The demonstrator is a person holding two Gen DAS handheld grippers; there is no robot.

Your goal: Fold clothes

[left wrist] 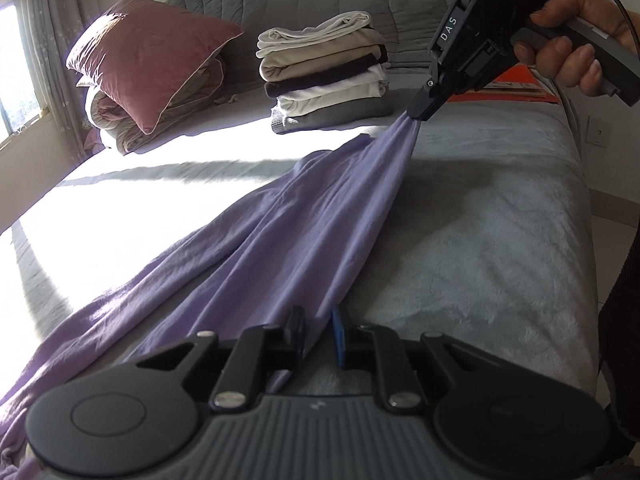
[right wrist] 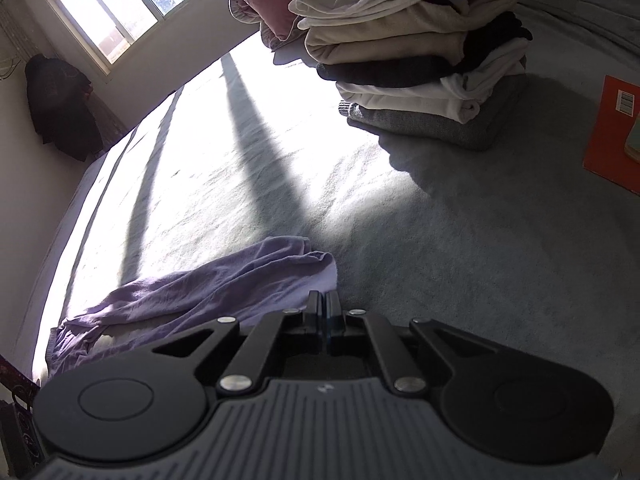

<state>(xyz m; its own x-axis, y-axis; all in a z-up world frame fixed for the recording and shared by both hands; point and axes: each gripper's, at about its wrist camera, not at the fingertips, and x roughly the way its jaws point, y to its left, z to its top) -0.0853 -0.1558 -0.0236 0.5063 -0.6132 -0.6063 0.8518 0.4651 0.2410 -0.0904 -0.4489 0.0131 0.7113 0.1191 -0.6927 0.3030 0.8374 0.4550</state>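
Observation:
A purple garment (left wrist: pixel 280 240) lies stretched across the grey bed (left wrist: pixel 480 220). In the left wrist view my left gripper (left wrist: pixel 318 336) is shut on its near end, with the cloth bunched between the black and blue fingers. My right gripper (left wrist: pixel 419 111), held by a hand (left wrist: pixel 568 52), pinches the far end and lifts it taut off the bed. In the right wrist view the right gripper (right wrist: pixel 323 304) has its fingers pressed together. The pinched cloth there is hidden under them, and the rest of the purple garment (right wrist: pixel 200 284) trails away to the left.
A stack of folded clothes (left wrist: pixel 328 76) (right wrist: pixel 420 52) sits at the back of the bed. A maroon pillow (left wrist: pixel 152 56) rests on rolled bedding to its left. An orange folder (left wrist: pixel 504 94) (right wrist: pixel 612 132) lies at the right. Bright sunlight crosses the bed from a window (right wrist: pixel 120 12).

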